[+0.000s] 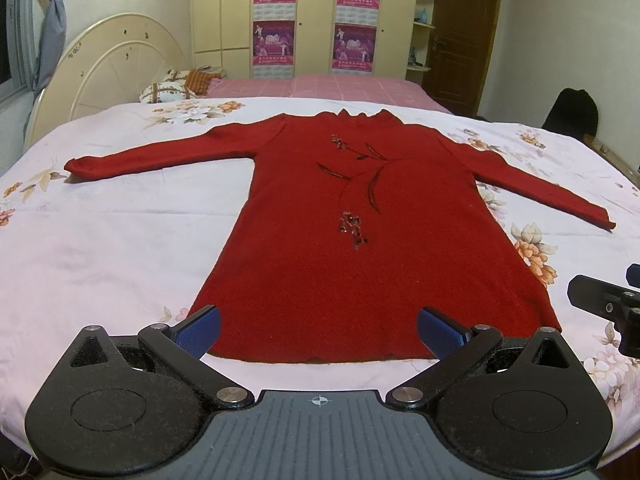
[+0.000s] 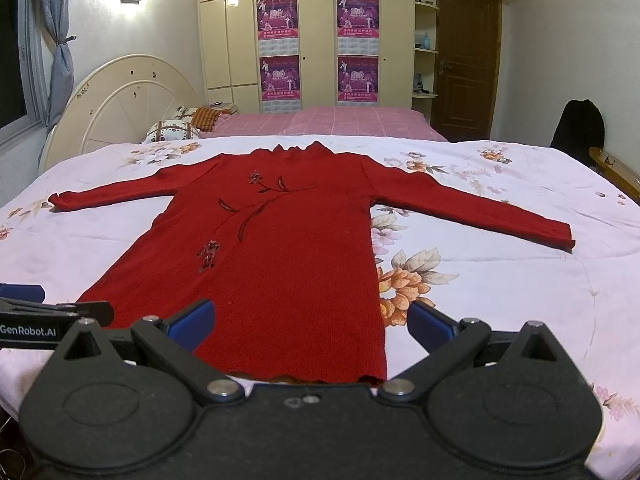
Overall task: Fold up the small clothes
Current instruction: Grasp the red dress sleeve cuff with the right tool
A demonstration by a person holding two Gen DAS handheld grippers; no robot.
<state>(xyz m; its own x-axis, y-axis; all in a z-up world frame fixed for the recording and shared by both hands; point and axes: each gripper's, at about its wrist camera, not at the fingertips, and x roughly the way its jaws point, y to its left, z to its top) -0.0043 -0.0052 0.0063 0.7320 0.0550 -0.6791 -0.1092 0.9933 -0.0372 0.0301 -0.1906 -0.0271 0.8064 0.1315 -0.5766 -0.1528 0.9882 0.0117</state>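
One bed (image 1: 120, 240) fills both views, covered by pale floral sheet (image 2: 500, 280). Red sweater (image 1: 360, 240) lies flat, face up, at sheet centre: collar far, hem near, both sleeves spread outward. Dark beaded branch motif (image 1: 360, 184) on chest. Left gripper (image 1: 319, 330) hovers just above hem, jaws wide, holding nothing. Right gripper (image 2: 310, 326) hovers over hem's right corner, jaws wide, holding nothing. Blue pads (image 2: 192, 324) apart from fabric. Two patterned pillows (image 1: 168, 88) rest by headboard (image 1: 112, 60), well beyond collar.
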